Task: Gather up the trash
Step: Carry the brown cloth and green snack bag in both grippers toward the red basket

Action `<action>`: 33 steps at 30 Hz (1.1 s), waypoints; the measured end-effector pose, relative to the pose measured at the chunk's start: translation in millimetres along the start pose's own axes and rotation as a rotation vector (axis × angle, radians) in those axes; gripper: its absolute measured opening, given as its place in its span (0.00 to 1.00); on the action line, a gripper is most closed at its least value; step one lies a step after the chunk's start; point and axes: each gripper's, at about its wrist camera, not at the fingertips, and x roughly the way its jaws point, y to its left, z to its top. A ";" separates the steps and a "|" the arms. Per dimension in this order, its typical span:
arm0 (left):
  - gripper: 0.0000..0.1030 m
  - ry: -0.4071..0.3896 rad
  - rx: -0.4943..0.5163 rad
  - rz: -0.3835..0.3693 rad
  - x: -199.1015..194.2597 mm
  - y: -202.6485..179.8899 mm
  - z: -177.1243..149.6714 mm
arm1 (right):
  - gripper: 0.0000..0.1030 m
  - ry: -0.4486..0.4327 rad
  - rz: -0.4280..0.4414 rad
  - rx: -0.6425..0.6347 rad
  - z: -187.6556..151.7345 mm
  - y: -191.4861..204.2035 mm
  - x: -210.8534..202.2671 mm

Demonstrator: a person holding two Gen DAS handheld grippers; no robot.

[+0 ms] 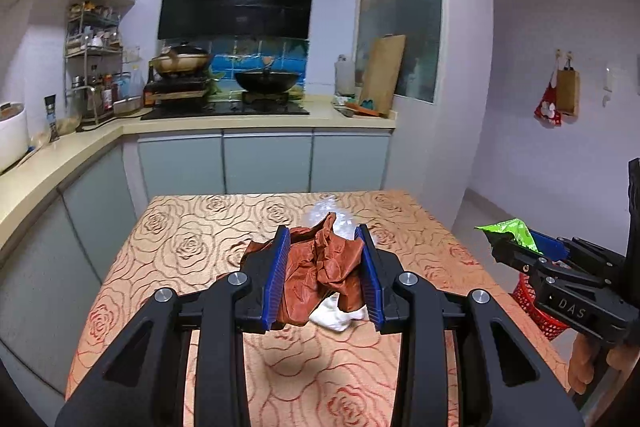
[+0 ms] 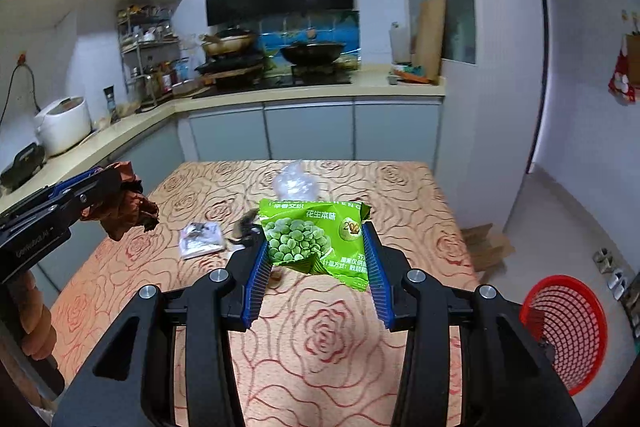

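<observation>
Left wrist view
Left gripper [image 1: 326, 267]: nearest the lens, blue pads clamped on a crumpled brown wrapper [image 1: 320, 267] – held above the desk [image 1: 192, 235].
White wad [image 1: 336, 315]: on the rose-patterned cloth, just below the wrapper.
Clear plastic [image 1: 332, 213]: on the desk beyond the wrapper.
Right gripper [image 1: 532, 247]: at the right edge, a green packet [image 1: 510, 233] sticking out of it.

Right wrist view
Right gripper [image 2: 316, 267]: pads pressed on both sides of the green pea-snack packet [image 2: 316, 239] – lifted clear of the desk [image 2: 400, 195].
Small silver packet [image 2: 200, 239]: lying on the cloth, left of the green one.
Red basket [image 2: 568, 331]: on the floor, right of the desk.
</observation>
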 end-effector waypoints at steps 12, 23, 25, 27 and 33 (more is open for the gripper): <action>0.31 -0.004 0.055 -0.114 10.3 -65.6 3.5 | 0.41 -0.036 -0.125 0.070 -2.8 -57.8 -31.6; 0.31 0.018 0.102 -0.243 24.9 -127.8 0.5 | 0.41 -0.058 -0.268 0.136 -19.2 -112.3 -65.5; 0.31 0.028 0.102 -0.271 29.5 -137.4 0.4 | 0.41 -0.054 -0.292 0.155 -23.9 -124.3 -70.2; 0.31 0.042 0.103 -0.302 35.6 -149.4 0.1 | 0.41 -0.052 -0.314 0.165 -28.4 -133.3 -74.7; 0.31 0.084 0.133 -0.398 54.4 -193.3 -3.8 | 0.41 -0.042 -0.375 0.210 -41.4 -166.6 -86.9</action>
